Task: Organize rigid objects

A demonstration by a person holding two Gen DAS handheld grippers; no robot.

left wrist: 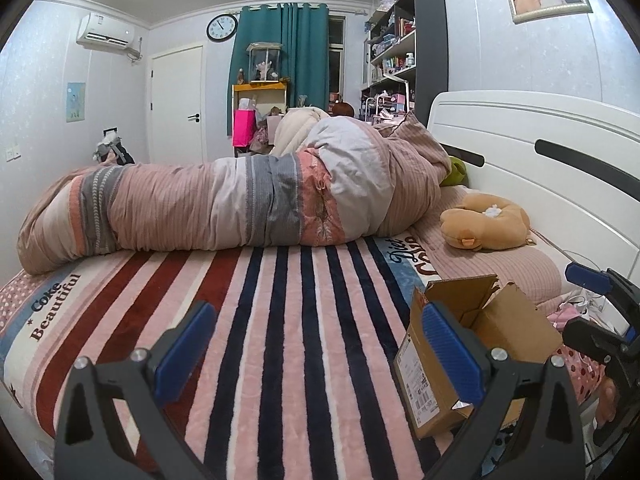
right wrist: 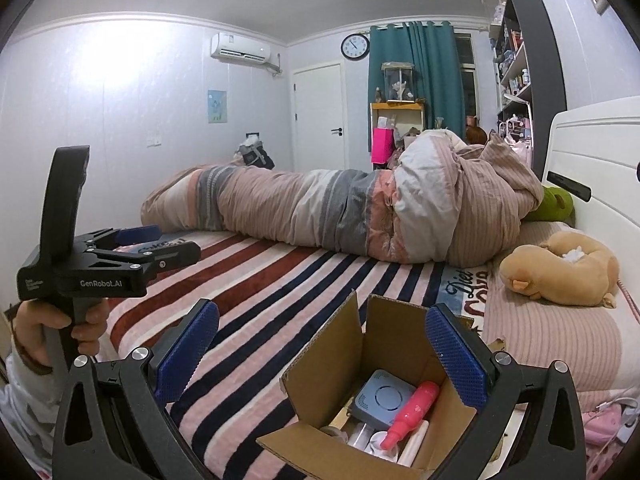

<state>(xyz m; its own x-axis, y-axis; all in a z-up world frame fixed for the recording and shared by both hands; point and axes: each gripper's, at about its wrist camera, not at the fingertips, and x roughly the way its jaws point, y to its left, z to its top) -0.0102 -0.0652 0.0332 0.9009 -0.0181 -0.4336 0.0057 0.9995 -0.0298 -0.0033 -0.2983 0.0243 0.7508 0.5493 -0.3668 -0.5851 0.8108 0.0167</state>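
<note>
An open cardboard box [right wrist: 328, 384] stands on the striped blanket near the bed's front edge; it also shows in the left wrist view [left wrist: 516, 328]. Inside lie a pink bottle [right wrist: 412, 410], a pale blue square device [right wrist: 384, 398] and some white items [right wrist: 376, 440]. My right gripper [right wrist: 320, 352] is open and empty, held just above and in front of the box. My left gripper [left wrist: 316, 344] is open and empty over the blanket, left of the box. It appears in the right wrist view [right wrist: 160, 244], held by a hand.
A rolled quilt [left wrist: 240, 200] lies across the bed. A tan plush toy [left wrist: 484, 224] rests on the pink pillow by the white headboard [left wrist: 540, 152]. A green plush [right wrist: 554, 204] sits behind the quilt. Shelves [left wrist: 400, 48] and a door [left wrist: 176, 100] stand behind.
</note>
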